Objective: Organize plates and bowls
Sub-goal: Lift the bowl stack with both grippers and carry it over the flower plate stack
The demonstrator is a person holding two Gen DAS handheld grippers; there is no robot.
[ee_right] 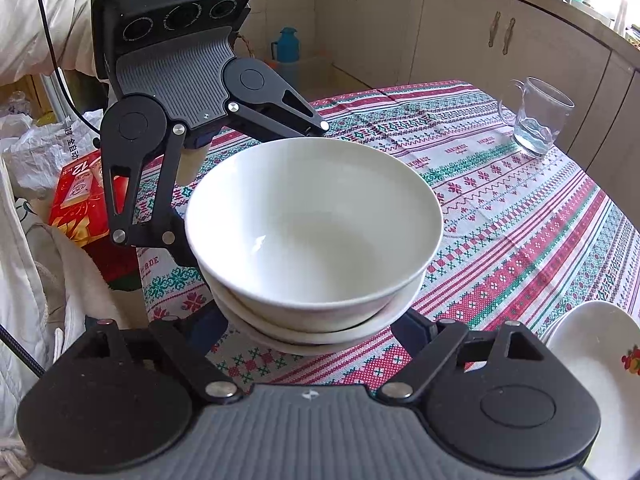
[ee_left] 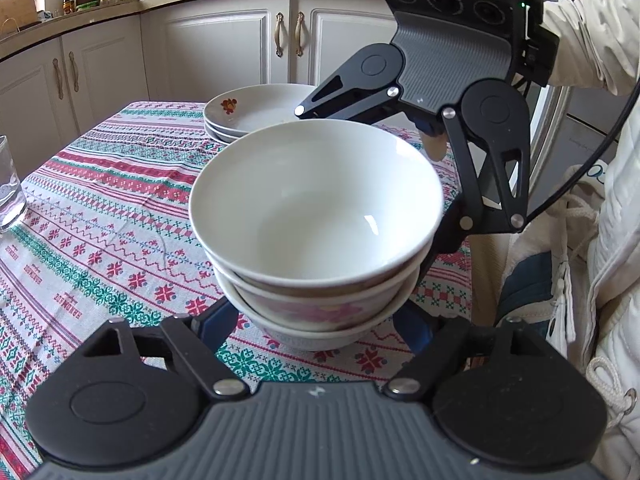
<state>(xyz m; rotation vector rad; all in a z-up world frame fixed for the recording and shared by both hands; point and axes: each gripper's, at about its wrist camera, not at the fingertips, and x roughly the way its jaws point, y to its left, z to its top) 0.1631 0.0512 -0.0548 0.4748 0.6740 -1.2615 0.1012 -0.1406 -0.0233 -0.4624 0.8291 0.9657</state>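
Both tongs bracket a stack of bowls on the table

The bowl stack stands near the table edge, the plates just behind it. The left tongs and right tongs each straddle the stack's base, set wide; whether the pads press cannot be told. To shift it well, both should probably close evenly low down, keeping the tilted top bowl level.

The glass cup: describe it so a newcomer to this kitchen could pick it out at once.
Start at the table with the patterned cloth. The glass cup stands near its edge on the cabinet side, well away from the stack of bowls and the plates. It is the only see-through thing there, with a handle; the rest is white crockery.
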